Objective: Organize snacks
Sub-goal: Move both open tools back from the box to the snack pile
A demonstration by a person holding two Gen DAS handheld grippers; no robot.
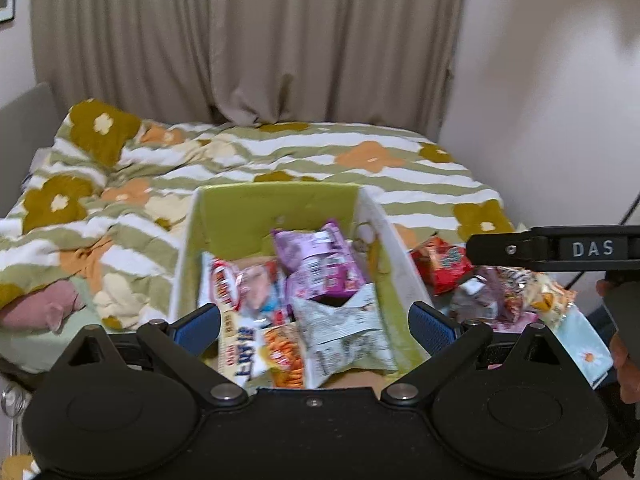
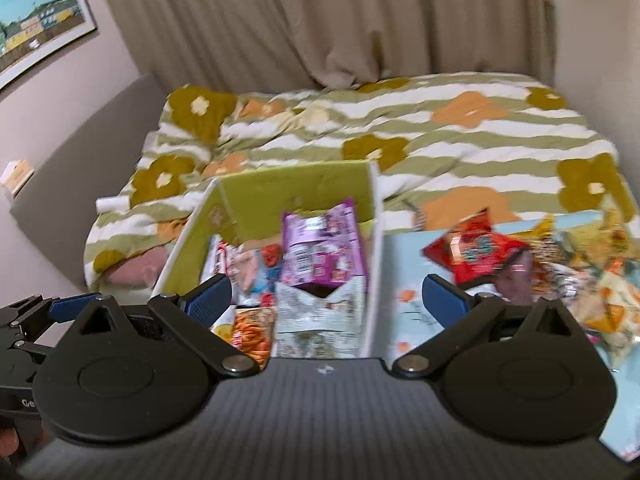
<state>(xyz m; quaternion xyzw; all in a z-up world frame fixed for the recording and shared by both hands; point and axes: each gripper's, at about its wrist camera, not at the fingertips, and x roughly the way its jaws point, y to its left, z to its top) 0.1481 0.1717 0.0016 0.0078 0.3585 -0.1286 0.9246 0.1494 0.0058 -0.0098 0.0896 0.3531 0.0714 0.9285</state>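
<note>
A white box with a green inside (image 1: 240, 208) (image 2: 280, 192) stands on the bed and holds several snack packs: a purple pack (image 1: 320, 260) (image 2: 320, 248), a pale grey-green pack (image 1: 344, 328) (image 2: 320, 312), a red-and-white pack (image 1: 240, 288) and an orange pack (image 1: 286, 352) (image 2: 250, 332). More packs lie in a pile right of the box, among them a red one (image 1: 440, 264) (image 2: 476, 252). My left gripper (image 1: 314, 326) is open and empty over the box's near end. My right gripper (image 2: 326, 300) is open and empty, above the box's right wall.
The box and pile rest on a bed with a green-striped flowered duvet (image 1: 280, 152). A light blue cloth (image 2: 412, 280) lies under the pile. A pink plush toy (image 1: 44, 308) lies at the left. Curtains (image 1: 240, 40) hang behind; walls close both sides.
</note>
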